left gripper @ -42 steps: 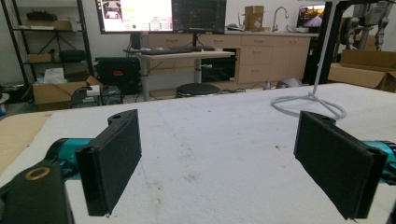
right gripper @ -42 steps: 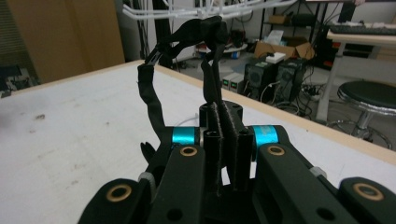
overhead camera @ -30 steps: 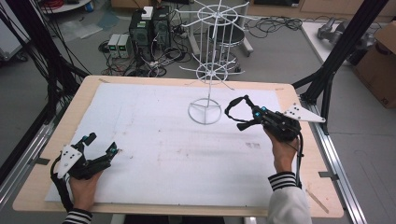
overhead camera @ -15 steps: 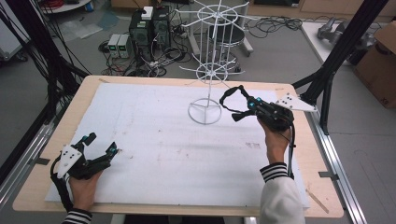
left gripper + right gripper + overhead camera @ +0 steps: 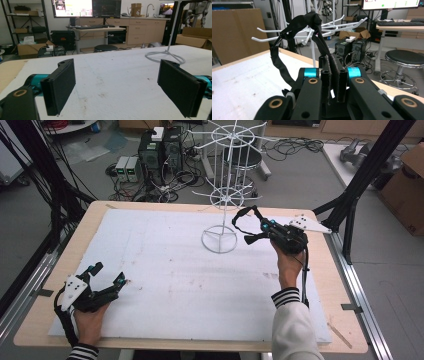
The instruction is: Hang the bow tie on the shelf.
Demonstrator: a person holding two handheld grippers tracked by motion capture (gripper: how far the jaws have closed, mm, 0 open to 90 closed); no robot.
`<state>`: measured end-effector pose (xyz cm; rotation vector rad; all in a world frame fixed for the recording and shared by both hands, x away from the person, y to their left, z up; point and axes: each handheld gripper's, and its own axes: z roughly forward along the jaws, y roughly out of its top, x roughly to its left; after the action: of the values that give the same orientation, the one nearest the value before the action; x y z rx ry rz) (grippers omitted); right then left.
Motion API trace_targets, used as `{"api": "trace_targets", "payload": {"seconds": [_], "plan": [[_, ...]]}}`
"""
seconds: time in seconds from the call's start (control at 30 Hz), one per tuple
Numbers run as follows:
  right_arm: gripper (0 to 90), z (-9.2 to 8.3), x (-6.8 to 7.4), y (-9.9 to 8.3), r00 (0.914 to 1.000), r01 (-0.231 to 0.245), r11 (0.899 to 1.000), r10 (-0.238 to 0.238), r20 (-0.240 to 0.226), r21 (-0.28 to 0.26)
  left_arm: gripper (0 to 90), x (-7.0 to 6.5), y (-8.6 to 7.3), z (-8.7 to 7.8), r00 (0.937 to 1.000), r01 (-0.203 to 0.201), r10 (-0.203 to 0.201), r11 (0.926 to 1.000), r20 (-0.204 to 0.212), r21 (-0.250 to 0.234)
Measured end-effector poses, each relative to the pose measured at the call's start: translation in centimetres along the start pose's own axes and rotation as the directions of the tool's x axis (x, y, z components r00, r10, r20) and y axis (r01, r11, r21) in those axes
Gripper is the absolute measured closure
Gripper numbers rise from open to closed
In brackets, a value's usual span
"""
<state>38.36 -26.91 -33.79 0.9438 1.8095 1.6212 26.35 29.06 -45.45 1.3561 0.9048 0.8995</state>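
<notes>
A black strap loop (image 5: 235,220) hangs from my right gripper (image 5: 260,228), held above the white board just right of the white wire rack (image 5: 220,199). In the right gripper view the jaws of my right gripper (image 5: 333,75) are shut on the strap (image 5: 312,19), whose top sits level with the rack's lower hooks (image 5: 338,23). My left gripper (image 5: 108,273) rests low at the table's front left, open with nothing between its pads (image 5: 61,86). The rack's ring base (image 5: 166,53) stands far ahead of it.
A white foam board (image 5: 165,265) covers the wooden table (image 5: 340,285). Black frame posts (image 5: 367,167) rise at the right and left edges. Computer towers (image 5: 161,147) and cables lie on the floor behind, with a cardboard box (image 5: 407,185) at right.
My right gripper has moved away from the person and a little left, carrying the strap closer to the wire rack. The left gripper has stayed put.
</notes>
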Motion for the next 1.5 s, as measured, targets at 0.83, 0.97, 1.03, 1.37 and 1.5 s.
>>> {"api": "trace_targets", "payload": {"seconds": [0.83,0.97,1.03,1.37,1.5], "plan": [[86.6,3.2,0.3,-0.6,0.9997,-0.009,0.996,0.007,0.022,0.093,15.2,0.0,0.0,0.0,1.0000,0.005,-0.005,1.0000,0.001,-0.002],[86.5,3.4,0.3,-0.8,0.9998,-0.009,0.995,0.008,0.019,0.100,15.2,0.0,0.0,0.0,1.0000,0.005,-0.005,1.0000,0.001,-0.003],[86.1,3.5,0.4,-0.9,0.9998,-0.005,0.993,0.003,0.020,0.116,15.2,0.0,0.0,0.0,1.0000,0.005,-0.005,1.0000,0.000,-0.003],[39.7,4.2,0.6,-1.4,0.9997,-0.005,0.987,0.001,0.025,0.162,15.2,0.0,0.0,0.0,1.0000,0.003,-0.003,1.0000,0.001,-0.002],[10.1,4.5,0.7,-1.9,0.9970,-0.046,0.970,0.030,0.071,0.237,15.2,0.0,0.0,0.0,1.0000,0.001,-0.001,1.0000,0.001,0.000]]}}
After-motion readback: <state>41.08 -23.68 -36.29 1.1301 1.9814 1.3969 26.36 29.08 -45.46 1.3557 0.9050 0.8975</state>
